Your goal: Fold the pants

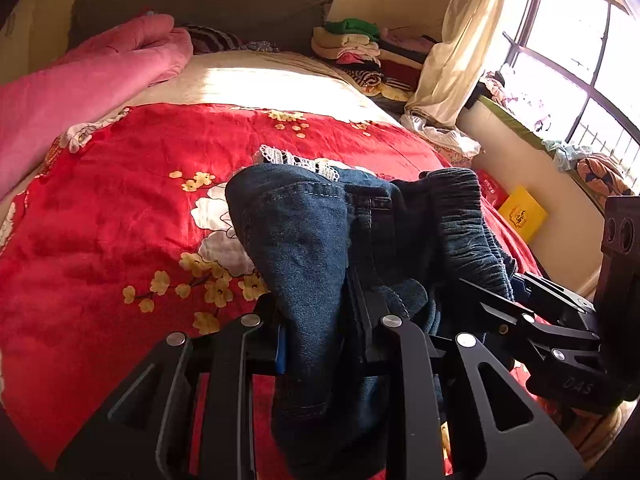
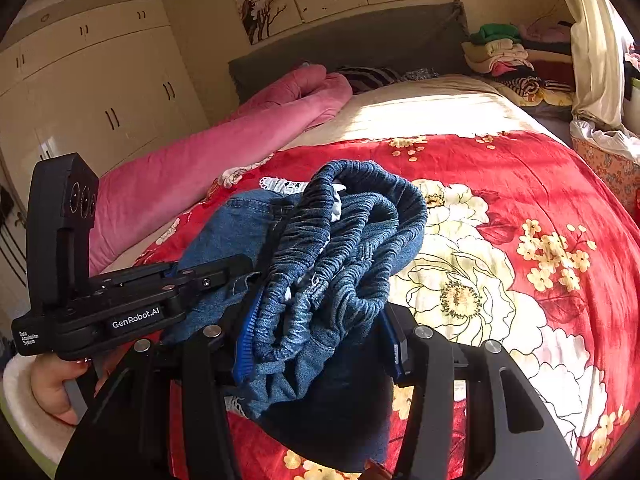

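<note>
The dark blue denim pants [image 1: 304,240] with an elastic waistband hang bunched above the red flowered bedspread [image 1: 120,208]. My left gripper [image 1: 320,320] is shut on the denim, which drapes over and between its fingers. My right gripper [image 2: 316,332] is shut on the gathered elastic waistband [image 2: 344,240]. In the left wrist view the right gripper [image 1: 520,312] comes in from the right, close beside the waistband. In the right wrist view the left gripper [image 2: 216,276] comes in from the left, gripping the pants [image 2: 240,232]. White lace trim [image 2: 280,186] shows behind the pants.
A pink quilt [image 2: 224,140] lies along the bed's left side. Folded clothes [image 2: 500,56] are stacked by the grey headboard [image 2: 352,44]. A curtain [image 1: 460,52] and window are at the right. A yellow box [image 1: 522,212] lies beside the bed. White wardrobes [image 2: 100,92] stand at the left.
</note>
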Available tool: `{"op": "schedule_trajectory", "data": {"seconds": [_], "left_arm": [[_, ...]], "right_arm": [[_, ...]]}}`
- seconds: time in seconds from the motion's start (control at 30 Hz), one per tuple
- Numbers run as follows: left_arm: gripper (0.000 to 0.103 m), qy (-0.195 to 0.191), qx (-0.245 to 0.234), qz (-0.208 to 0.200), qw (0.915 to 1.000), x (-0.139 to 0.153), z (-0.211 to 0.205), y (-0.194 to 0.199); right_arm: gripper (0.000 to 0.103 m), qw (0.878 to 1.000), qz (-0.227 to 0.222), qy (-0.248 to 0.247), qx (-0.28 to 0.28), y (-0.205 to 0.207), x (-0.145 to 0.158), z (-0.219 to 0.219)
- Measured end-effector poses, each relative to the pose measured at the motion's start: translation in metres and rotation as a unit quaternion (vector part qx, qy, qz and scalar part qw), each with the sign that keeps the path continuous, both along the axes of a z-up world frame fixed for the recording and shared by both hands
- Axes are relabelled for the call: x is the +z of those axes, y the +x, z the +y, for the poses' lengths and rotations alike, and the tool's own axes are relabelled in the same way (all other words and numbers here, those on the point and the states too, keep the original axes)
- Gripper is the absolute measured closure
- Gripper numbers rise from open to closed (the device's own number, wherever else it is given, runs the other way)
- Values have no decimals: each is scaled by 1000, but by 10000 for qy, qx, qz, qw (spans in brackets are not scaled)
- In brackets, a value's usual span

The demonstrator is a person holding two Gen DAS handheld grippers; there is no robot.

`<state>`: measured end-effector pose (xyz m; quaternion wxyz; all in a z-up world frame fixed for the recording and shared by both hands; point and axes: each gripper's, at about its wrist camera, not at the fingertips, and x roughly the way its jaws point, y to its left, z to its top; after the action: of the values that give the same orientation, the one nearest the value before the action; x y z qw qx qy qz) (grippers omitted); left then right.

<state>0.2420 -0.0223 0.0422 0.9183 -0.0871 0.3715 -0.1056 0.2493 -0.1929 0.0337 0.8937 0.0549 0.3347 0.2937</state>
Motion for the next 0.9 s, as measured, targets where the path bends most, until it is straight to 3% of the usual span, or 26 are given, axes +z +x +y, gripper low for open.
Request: {"op": "schedule_trajectory", "data": {"seconds": [0.17, 0.33, 0.57, 0.9], "left_arm": [[87, -1, 18, 186, 9998, -22, 0, 9], [86, -106, 97, 530, 9985, -47, 4, 13], [71, -104, 250, 686, 9973, -59, 14, 14], [58, 70, 372, 661, 9971, -65, 19, 5]], "right_arm": [[55, 9997, 250, -26, -49, 12, -20, 0], [54, 9950, 968, 201, -108, 26, -50, -5], [43, 9840, 1676, 494, -337, 32, -80, -18], [29, 9897, 1363, 37, -434, 20, -75, -17]]}}
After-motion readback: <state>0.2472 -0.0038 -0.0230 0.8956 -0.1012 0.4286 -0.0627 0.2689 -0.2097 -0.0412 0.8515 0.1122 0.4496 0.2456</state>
